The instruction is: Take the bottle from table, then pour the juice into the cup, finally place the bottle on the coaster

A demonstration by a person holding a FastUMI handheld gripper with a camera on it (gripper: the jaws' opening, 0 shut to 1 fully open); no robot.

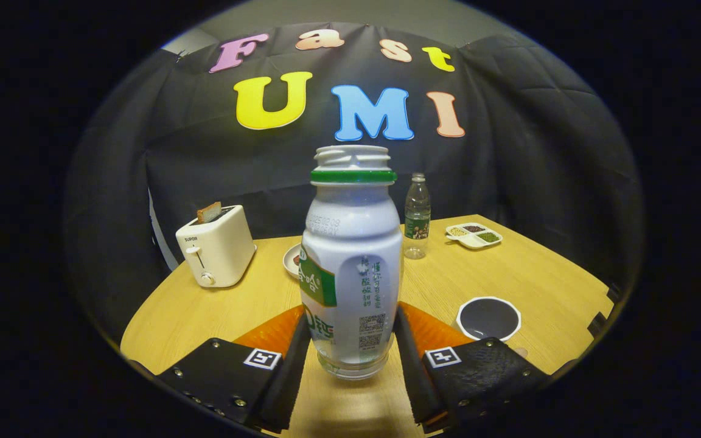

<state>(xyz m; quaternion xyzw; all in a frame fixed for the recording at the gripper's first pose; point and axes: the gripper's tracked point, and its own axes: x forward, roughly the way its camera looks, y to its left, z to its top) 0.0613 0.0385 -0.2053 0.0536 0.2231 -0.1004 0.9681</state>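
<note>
We see our gripper (350,359) pinching the white plastic juice bottle (350,261), one finger pressed on each side of its lower body. The bottle stands upright between the fingers, uncapped, with a green ring below its threaded mouth and a green-and-white label whose print we cannot read. Its clear base sits at or just above the light wooden table (533,274); we cannot tell which. Just beyond the right finger lies a round dark coaster with a white rim (488,318). Farther back, partly hidden behind the bottle, is a small plate (292,260). Left stands a cream toaster marked "SUPOR" (216,246) holding a bread slice (209,212). Farthest are a clear water bottle (417,216) and a white divided snack tray (473,235).
</note>
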